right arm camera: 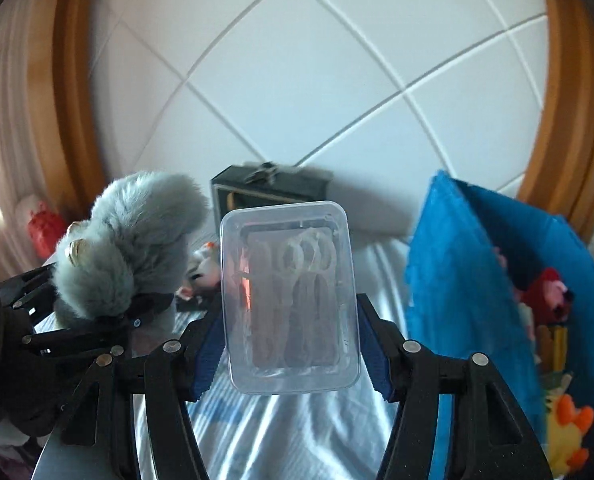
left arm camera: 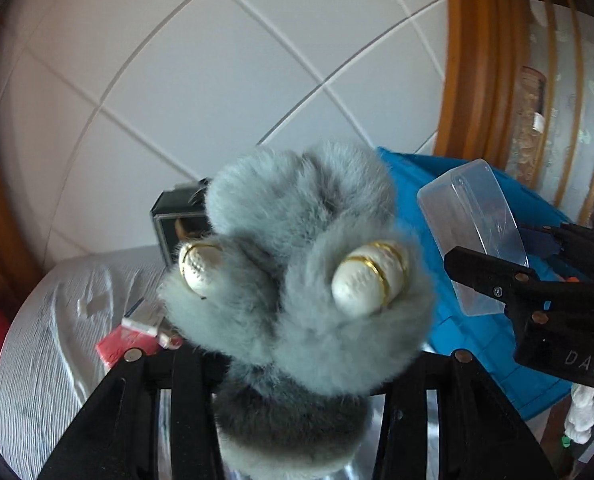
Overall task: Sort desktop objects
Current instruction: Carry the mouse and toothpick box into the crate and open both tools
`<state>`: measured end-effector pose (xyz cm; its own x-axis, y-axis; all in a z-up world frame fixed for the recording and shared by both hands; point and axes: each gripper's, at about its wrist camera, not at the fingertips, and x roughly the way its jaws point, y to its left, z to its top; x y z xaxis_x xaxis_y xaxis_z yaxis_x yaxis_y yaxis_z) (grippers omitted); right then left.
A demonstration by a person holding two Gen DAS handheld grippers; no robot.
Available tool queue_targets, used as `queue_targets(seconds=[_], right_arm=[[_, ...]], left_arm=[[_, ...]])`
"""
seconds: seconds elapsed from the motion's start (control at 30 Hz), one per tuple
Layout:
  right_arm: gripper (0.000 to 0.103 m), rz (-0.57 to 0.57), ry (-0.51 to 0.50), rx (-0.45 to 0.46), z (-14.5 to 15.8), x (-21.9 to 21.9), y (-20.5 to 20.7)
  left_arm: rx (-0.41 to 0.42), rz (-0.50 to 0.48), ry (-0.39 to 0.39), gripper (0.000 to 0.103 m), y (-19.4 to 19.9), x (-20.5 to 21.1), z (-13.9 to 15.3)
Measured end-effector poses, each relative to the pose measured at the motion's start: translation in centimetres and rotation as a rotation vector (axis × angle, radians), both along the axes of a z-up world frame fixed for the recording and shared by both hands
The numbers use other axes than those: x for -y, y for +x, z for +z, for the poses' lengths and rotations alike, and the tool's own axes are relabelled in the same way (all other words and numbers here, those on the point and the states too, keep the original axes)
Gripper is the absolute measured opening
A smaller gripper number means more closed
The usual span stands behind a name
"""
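A grey fluffy fur accessory (left arm camera: 309, 248) with two white beads ringed in gold fills the left wrist view. My left gripper (left arm camera: 297, 360) is shut on its lower part, and the fur hides the fingertips. In the right wrist view the same accessory (right arm camera: 137, 232) shows at the left in the left gripper (right arm camera: 109, 312). A clear plastic box (right arm camera: 289, 280) of floss picks stands upright between the blue pads of my right gripper (right arm camera: 291, 344), which is shut on it. From the left wrist the box (left arm camera: 473, 224) and right gripper (left arm camera: 525, 248) appear at the right.
An open blue fabric bin (right arm camera: 449, 280) at the right holds a red plush (right arm camera: 549, 292) and a yellow duck toy (right arm camera: 569, 432). A black box (right arm camera: 273, 188) stands at the back by the tiled wall. A striped cloth (right arm camera: 297, 432) covers the table, with small red-and-white items (left arm camera: 117, 344) on it.
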<state>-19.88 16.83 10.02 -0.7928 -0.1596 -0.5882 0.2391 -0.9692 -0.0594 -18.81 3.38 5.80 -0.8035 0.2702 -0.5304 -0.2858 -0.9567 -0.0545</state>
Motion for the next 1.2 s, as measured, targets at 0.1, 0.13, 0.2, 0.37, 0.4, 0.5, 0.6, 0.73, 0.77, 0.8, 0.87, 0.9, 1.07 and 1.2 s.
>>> queue_targets(seconds=[0.1,0.13,0.2,0.37,0.4,0.5,0.6,0.73,0.77,0.8,0.87,0.9,1.07,1.2], right_arm=[[0.06,-0.114,-0.008,-0.057,2.5,-5.7,1.7],[0.06,-0.156,-0.005,-0.072,3.2,-7.8,2.2],[0.06,-0.231,0.001,-0.092,4.3,-11.9,3.3],[0.06,-0.398,0.034,-0.081,4.6,-21.3,4.7],[0.06,-0.425,0.041,-0.07,4.4,-23.0,5.2],[0.06,-0.488,0.054,-0.019,3.2,-27.8,5.4],[0.06,-0.516,0.035,0.057,0.9,-31.6,5.1],[0.06,-0.531,0.05,0.149,-2.4,-35.0,4.4],[0.06,-0.524,0.059,0.165,-3.0,-35.5,4.3],[0.06,-0.518,0.069,0.168,-3.4,-35.6,5.0],[0.06,-0.507,0.094,0.18,-4.3,-35.7,5.2],[0.06,-0.502,0.098,0.188,-4.6,-35.5,5.3],[0.06,-0.484,0.103,0.223,-6.0,-36.6,4.5],[0.064,-0.484,0.102,0.241,-6.8,-36.7,4.3]], left_arm=[[-0.057,-0.093,0.013,0.041,0.5,-5.7,3.3],[-0.074,-0.117,0.016,0.041,0.5,-7.7,4.2],[-0.101,-0.175,0.025,0.041,0.8,-11.7,5.9],[-0.064,-0.297,0.025,0.041,0.8,-21.6,7.4],[-0.043,-0.313,0.015,0.041,0.6,-23.5,7.2],[0.049,-0.362,-0.023,0.041,0.3,-28.9,5.9],[0.138,-0.4,-0.108,0.041,-0.2,-33.6,3.7],[0.256,-0.435,-0.203,0.041,-0.9,-37.9,1.3],[0.268,-0.436,-0.219,0.041,-0.7,-38.2,0.9],[0.275,-0.434,-0.231,0.041,-0.7,-38.5,0.7],[0.279,-0.435,-0.243,0.042,-0.4,-39.1,0.7],[0.282,-0.436,-0.254,0.043,-0.4,-39.4,0.6],[0.266,-0.424,-0.282,0.052,0.4,-39.3,0.2],[0.23,-0.408,-0.28,0.066,0.7,-38.9,0.5]])
